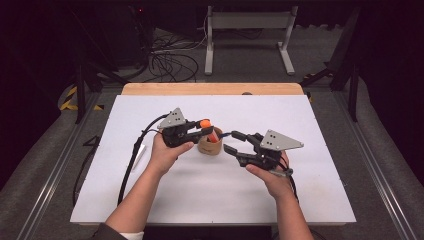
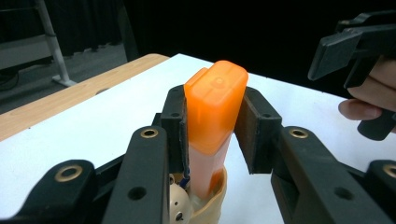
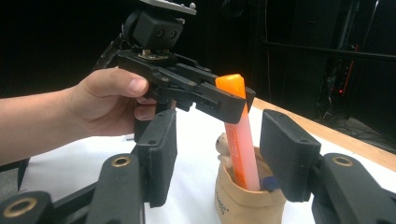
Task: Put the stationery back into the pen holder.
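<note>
Marker (image 2: 212, 116) clamped by left gripper (image 1: 202, 131) at frame centre, over the pouch (image 1: 210, 146).

Step in hand, by judgement: drawing the marker from, or seating it in, the tan pouch; its lower end sits inside. Right gripper (image 1: 234, 142) hovers released just right of the pouch. Next move calls for a straight vertical path; steadying the pouch is advisable.

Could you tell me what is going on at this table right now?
A person holds a two-jaw gripper in each hand over a white table top. The left gripper is closed on the cap end of an orange translucent plastic marker, whose lower end sits in a small tan fabric pouch standing upright mid-table. The right gripper is open beside the pouch, its jaws apart and not touching it. Whether the marker is going in or coming out cannot be told.
</note>
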Available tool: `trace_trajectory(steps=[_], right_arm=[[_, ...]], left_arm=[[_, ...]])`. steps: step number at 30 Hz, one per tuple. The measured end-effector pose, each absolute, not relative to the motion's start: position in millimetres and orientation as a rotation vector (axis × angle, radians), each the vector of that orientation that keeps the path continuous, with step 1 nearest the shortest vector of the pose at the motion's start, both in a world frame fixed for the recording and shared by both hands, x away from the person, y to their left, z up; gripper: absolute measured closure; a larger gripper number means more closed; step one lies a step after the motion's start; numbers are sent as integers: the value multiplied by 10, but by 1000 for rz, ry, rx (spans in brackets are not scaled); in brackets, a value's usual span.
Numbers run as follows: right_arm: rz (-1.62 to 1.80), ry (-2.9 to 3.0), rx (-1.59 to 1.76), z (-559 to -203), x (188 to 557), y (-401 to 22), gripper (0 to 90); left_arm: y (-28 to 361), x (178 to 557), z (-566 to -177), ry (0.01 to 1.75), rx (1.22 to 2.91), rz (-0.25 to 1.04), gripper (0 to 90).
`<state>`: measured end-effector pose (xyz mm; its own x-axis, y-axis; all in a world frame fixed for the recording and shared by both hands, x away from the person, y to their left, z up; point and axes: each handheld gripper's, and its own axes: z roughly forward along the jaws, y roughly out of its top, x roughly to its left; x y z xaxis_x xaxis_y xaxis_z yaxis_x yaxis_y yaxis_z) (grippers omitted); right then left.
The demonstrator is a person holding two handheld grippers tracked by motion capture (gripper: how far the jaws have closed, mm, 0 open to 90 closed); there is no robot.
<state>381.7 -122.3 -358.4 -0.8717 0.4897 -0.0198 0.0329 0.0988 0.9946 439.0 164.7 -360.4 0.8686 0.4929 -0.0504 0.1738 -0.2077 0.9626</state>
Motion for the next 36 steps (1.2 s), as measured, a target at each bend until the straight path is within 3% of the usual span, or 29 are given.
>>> trace_trajectory(steps=[36], right_arm=[[1822,2051,516,-3605,3825,-1186,477]], left_arm=[[1566,4403,-3704,532,1842,347,645]])
